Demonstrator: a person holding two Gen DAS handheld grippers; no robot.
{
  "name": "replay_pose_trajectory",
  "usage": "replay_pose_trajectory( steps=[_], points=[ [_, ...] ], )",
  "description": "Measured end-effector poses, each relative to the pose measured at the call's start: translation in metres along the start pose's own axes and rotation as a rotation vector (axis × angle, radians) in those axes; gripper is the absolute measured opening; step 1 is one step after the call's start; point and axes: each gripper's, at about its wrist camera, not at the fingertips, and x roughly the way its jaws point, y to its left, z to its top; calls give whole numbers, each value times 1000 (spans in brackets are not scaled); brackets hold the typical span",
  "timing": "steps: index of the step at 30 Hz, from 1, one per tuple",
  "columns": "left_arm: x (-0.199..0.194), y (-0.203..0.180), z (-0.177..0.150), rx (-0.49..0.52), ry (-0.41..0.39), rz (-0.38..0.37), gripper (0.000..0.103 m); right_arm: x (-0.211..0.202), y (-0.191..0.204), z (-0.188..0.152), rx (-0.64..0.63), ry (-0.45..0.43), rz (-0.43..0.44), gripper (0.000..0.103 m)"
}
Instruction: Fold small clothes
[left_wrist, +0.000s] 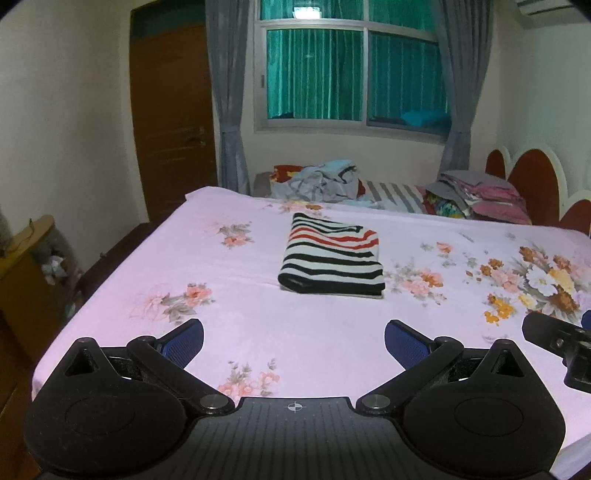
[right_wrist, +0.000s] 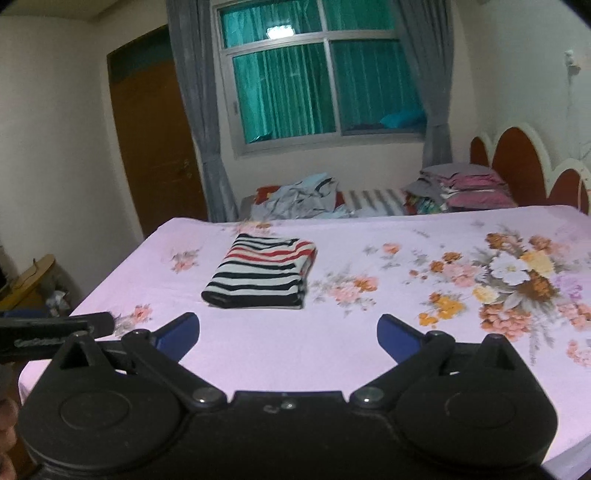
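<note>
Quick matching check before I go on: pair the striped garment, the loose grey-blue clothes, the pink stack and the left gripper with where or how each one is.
Things:
1. striped garment
2. loose grey-blue clothes
3. pink stack
4. left gripper

Places or states:
A. unfolded heap at the far edge of the bed, below the window
B. open and empty
C. folded flat on the floral bedsheet
D. piled neatly near the headboard

Pairs: 1-C, 2-A, 3-D, 4-B
</note>
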Motion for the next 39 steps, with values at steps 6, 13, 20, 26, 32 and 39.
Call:
replay_pose_trajectory(
  steps=[6, 13, 20, 26, 32, 39],
  points=[
    [-13, 2, 1, -13, -16, 4, 103, -7, -1, -1, 1, -10, 6, 103],
    [-17, 5, 3, -37, -19, 23, 103, -9, 0, 0, -9, -21, 9, 103],
    [-16, 3, 1, -44, -15, 39, 103, -8, -3, 0, -9, -16, 12, 103],
    [-18, 3, -2, -44, -16, 44, 103, -7, -5, 1, -5, -19, 15, 103],
    [-21, 2, -3, -48, -21, 45, 103, -7, -4, -1, -4, -19, 26, 103],
    [-22, 3, -3, -47, -19, 44, 103, -9, -4, -3, -4, -16, 27, 103]
  ],
)
